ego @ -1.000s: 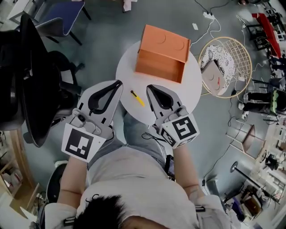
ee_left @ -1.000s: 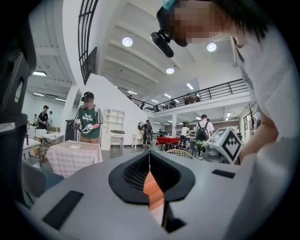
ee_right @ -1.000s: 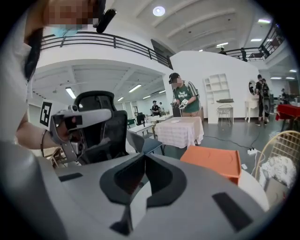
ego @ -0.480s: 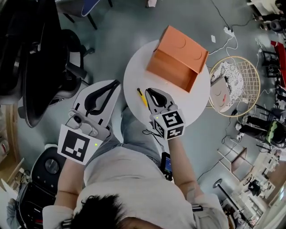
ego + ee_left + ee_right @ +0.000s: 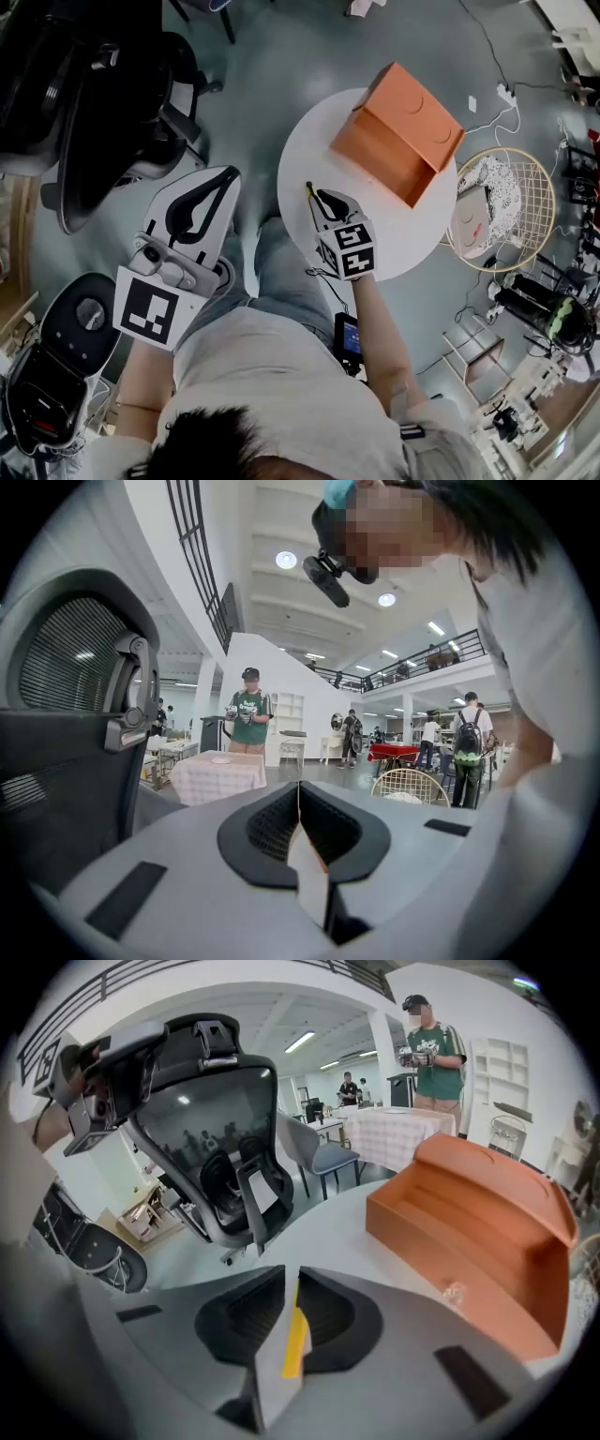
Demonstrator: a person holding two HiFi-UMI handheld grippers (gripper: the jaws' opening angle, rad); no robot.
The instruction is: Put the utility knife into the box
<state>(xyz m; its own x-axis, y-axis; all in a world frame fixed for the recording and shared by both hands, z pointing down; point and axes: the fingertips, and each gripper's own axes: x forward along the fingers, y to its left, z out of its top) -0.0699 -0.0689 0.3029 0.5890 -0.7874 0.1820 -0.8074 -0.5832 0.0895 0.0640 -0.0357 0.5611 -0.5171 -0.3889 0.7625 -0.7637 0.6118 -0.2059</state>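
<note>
Orange box sits open on the round white table, lid tipped up behind it. Its inside shows only its own orange steps. Right gripper is over the table's near edge, jaws pinched narrow on the yellow utility knife. The knife's long axis runs along the jaws, with its dark tip poking out away from the person. Bare tabletop lies between knife and box. Left gripper hangs off the table's left side over the floor, jaws pressed together on nothing. Black office chair is at far left, wire basket to the table's right.
</note>
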